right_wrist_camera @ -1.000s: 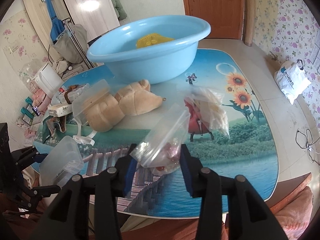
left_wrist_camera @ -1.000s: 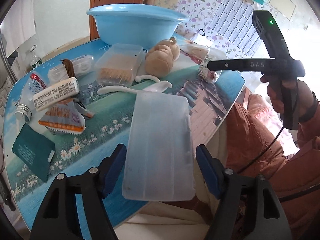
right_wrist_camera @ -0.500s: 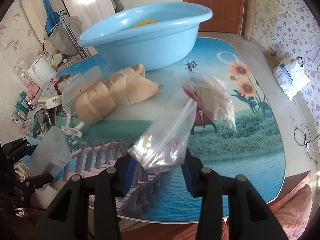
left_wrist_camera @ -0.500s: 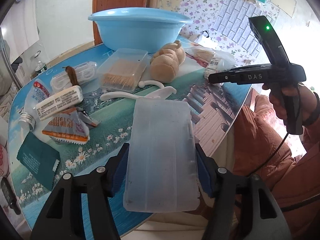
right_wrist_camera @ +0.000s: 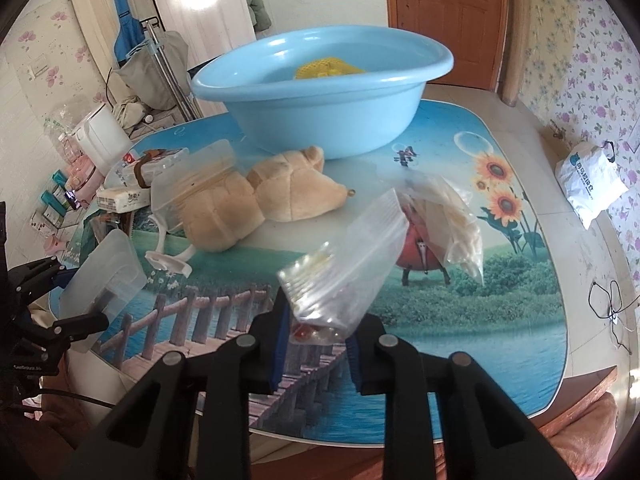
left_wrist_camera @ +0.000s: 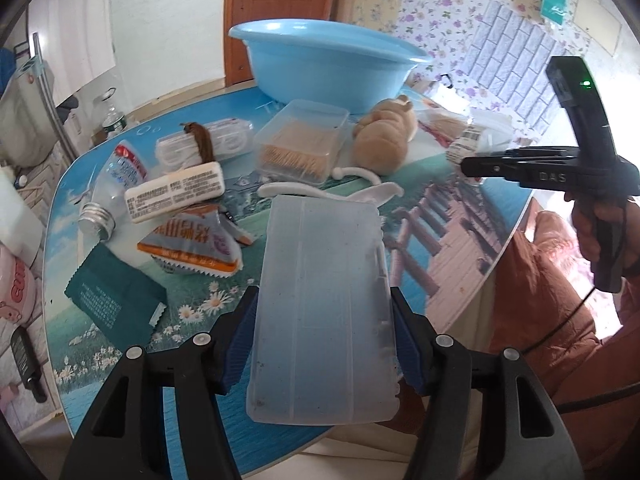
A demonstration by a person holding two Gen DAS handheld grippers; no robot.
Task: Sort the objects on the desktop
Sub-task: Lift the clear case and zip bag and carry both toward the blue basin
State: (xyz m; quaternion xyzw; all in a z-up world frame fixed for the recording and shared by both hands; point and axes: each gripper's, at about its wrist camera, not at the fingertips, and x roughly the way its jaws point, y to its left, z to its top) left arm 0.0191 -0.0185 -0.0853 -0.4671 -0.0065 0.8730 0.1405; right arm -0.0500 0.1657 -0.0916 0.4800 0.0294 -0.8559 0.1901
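While both grippers hang over the table | left gripper: pads pressed on a frosted, scuffed translucent flat plastic case at the near edge | right gripper: jaws just closing, pinching a clear zip bag of small bits, tilted up above the tabletop

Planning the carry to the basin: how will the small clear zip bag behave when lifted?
Probably floppy: the zip bag is thin film, creased. Small bits inside likely slump downward. Pinched low by the right hand-held gripper, its top may droop.
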